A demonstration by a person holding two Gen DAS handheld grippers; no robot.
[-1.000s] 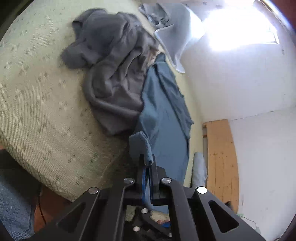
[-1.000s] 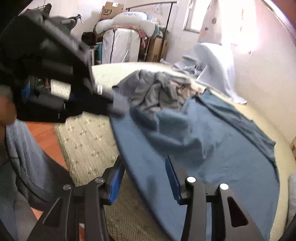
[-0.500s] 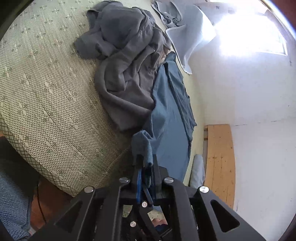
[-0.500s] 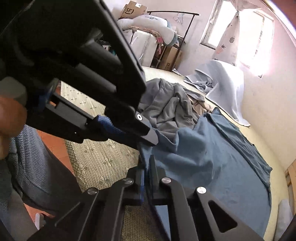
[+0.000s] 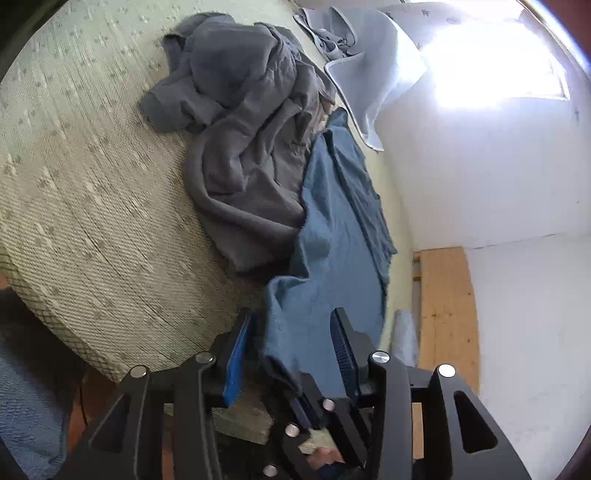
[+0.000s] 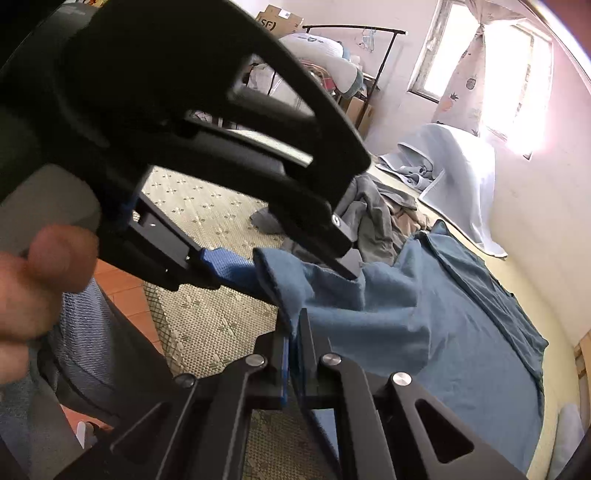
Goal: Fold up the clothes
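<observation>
blue garment (image 6: 424,332) corner pinched in right claw (image 6: 293,354); left claw (image 5: 291,347) agape around it.

From my remote station, both wrist fisheyes look close along their fingers across the pale patterned woven mattress (image 5: 85,221), sharing the spread blue cotton garment (image 5: 332,236) (image 6: 443,325).

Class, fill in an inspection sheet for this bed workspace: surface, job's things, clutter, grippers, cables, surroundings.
Surface: woven bed mat, patterned.
Job's things: blue garment spread flat; grey garment crumpled beside it.
Clutter: pale blue blanket against the wall.
Grippers: left gripper open, blue cloth between its fingers; right gripper shut on the blue garment's corner.
Cables: nothing seen.
Surroundings: window, clothes rail, cardboard boxes.
</observation>
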